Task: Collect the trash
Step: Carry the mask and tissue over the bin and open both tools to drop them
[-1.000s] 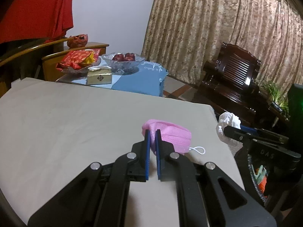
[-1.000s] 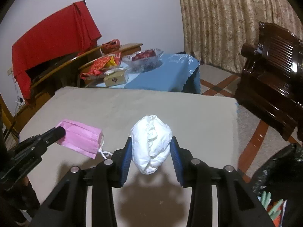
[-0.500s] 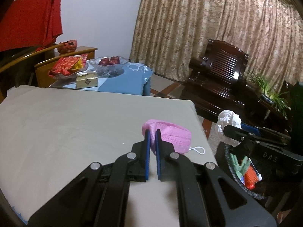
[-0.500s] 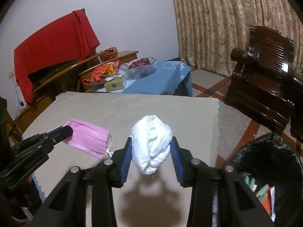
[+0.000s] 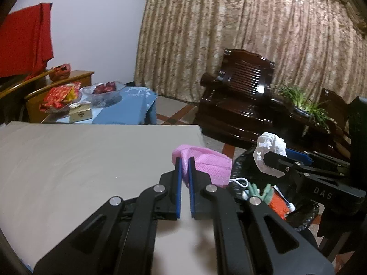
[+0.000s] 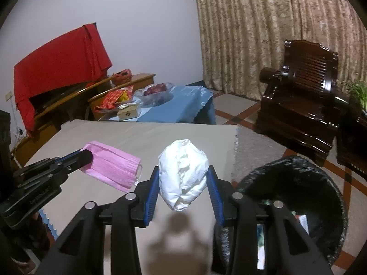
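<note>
My left gripper (image 5: pixel 185 160) is shut on a pink face mask (image 5: pixel 206 163) and holds it above the right edge of the beige table (image 5: pixel 80 160). The mask also shows in the right wrist view (image 6: pixel 114 167), pinched by the left gripper (image 6: pixel 88 158). My right gripper (image 6: pixel 183 181) is shut on a crumpled white tissue wad (image 6: pixel 183 178), held in the air near the table's right edge. The wad also shows in the left wrist view (image 5: pixel 270 146). A bin with a black liner (image 6: pixel 298 188) stands on the floor to the right, with some trash inside (image 5: pixel 275 199).
A low table with a blue cloth (image 6: pixel 174 107) holds a glass fruit bowl, a small box and red packets. A dark wooden armchair (image 6: pixel 302 96) stands at the right. A red cloth (image 6: pixel 59 55) hangs over furniture at the back left. Curtains cover the far wall.
Both grippers have moved right with their loads, from over the table toward its right edge. The bin has come into fuller view beside and below them.
</note>
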A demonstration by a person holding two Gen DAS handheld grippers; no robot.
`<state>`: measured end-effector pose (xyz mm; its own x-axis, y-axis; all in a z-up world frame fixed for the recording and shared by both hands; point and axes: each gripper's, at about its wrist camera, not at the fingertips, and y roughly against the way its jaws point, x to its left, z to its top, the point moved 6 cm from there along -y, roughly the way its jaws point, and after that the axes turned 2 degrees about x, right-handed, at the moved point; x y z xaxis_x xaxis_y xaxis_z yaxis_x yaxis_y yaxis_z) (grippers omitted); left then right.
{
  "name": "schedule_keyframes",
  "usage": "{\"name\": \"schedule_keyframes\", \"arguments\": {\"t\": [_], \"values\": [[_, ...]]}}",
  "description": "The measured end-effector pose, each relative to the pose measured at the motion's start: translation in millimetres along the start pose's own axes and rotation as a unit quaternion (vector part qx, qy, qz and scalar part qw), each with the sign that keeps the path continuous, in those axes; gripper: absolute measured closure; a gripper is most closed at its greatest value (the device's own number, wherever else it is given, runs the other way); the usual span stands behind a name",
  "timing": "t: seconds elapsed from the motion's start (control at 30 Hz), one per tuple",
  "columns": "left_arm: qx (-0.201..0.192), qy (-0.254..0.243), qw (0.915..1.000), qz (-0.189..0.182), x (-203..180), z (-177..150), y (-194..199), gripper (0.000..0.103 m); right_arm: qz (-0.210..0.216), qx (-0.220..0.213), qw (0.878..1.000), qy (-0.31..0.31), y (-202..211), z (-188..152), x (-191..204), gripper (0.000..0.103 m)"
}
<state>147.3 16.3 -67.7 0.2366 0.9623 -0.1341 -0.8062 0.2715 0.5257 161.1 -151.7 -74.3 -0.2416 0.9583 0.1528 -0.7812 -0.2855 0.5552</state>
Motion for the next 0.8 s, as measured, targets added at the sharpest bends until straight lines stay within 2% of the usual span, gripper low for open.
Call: {"name": "schedule_keyframes", "arguments": {"t": [0.43, 0.8], "values": [[-0.01, -0.043, 0.9981, -0.044, -69.8, 2.9, 4.8, 0.098, -0.048, -0.019, 0.998, -0.022, 50.6, -15.4, -61.3, 0.063], [0.001, -0.084, 0.9922, -0.092, -135.9, 0.0, -26.1, 0.098, -0.107, -0.017, 0.993, -0.051, 69.9, -32.1, -130.6, 0.063]]}}
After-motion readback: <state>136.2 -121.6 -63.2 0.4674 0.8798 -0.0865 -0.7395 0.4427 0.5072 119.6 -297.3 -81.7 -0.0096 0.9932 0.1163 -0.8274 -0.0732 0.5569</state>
